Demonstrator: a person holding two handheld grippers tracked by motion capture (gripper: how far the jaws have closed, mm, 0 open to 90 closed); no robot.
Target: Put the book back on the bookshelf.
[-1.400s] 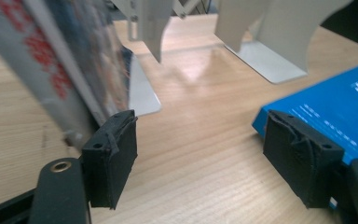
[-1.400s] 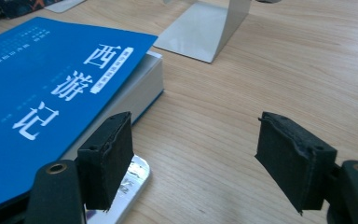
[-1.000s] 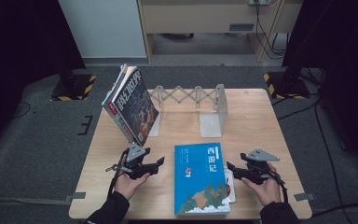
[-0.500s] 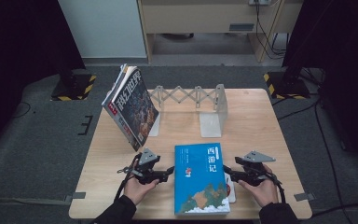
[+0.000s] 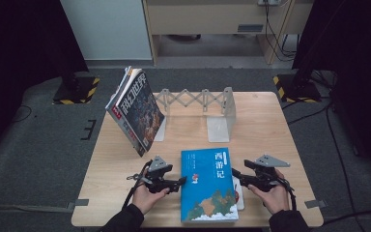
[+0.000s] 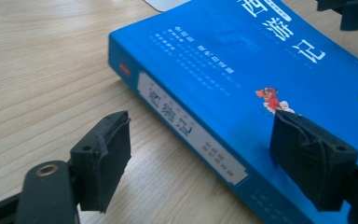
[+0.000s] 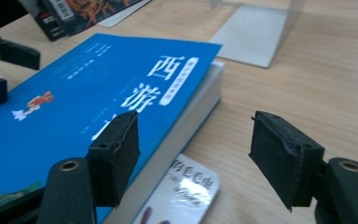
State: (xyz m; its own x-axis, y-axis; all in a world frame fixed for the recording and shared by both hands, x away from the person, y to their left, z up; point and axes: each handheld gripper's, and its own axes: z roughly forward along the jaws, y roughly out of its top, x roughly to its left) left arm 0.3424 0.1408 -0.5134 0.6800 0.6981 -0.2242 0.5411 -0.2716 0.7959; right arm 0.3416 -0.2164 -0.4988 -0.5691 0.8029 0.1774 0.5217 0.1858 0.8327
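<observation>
From the high view, the blue book (image 5: 209, 184) lies flat at lower centre of the table (image 5: 270, 121), with the left gripper (image 5: 178, 183) just off its left edge and the right gripper (image 5: 235, 175) just off its right edge, each in a hand. Upper left, magazines (image 5: 135, 110) lean against a grey rack (image 5: 207, 104). A small card (image 5: 240, 194) peeks out under the book's right edge. In the left gripper view, the jaws stand apart and have just been opening; the left gripper (image 6: 200, 158) straddles the book's (image 6: 242, 70) spine, one pad over bare wood at lower left, the other over the cover at right, neither pressing. In the right gripper view, the right gripper (image 7: 193, 154) is open too, jaws having just narrowed a little, one pad over the book's (image 7: 88, 107) cover at lower left, the other over the table at right, the card (image 7: 182, 193) below between them.
</observation>
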